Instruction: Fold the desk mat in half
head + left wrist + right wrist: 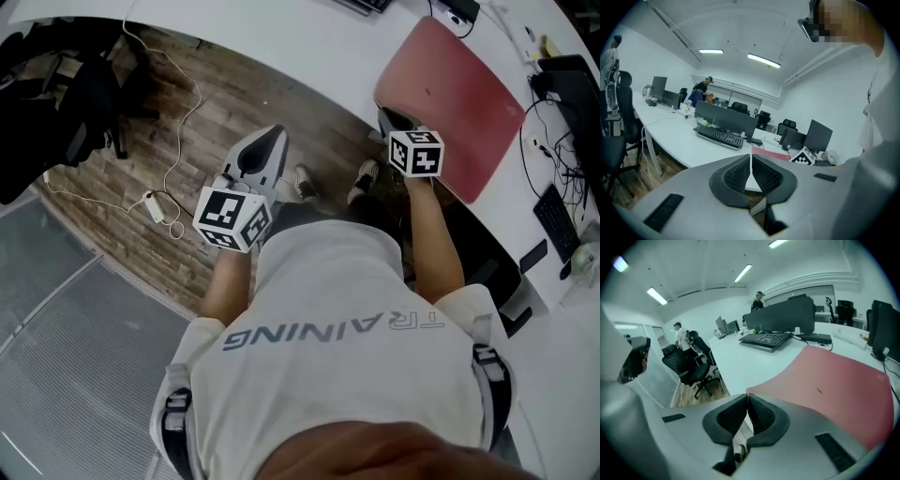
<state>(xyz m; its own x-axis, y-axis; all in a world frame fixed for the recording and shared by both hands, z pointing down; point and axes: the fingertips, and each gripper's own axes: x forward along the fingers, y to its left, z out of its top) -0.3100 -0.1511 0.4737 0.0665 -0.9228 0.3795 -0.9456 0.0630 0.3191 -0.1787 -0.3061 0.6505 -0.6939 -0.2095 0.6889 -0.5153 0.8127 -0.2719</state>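
Close under the head camera the person's white shirt [347, 375] is seen, and beyond it the left claw [750, 158] is held shut and empty over the wooden floor [187, 141], short of the white surface [309, 47]. To the right, the right claw [747, 396] is pinched shut on the near left corner of the red desk mat [834, 380], which is spread on the surface beside its near edge, with a keyboard [766, 339] farther off.
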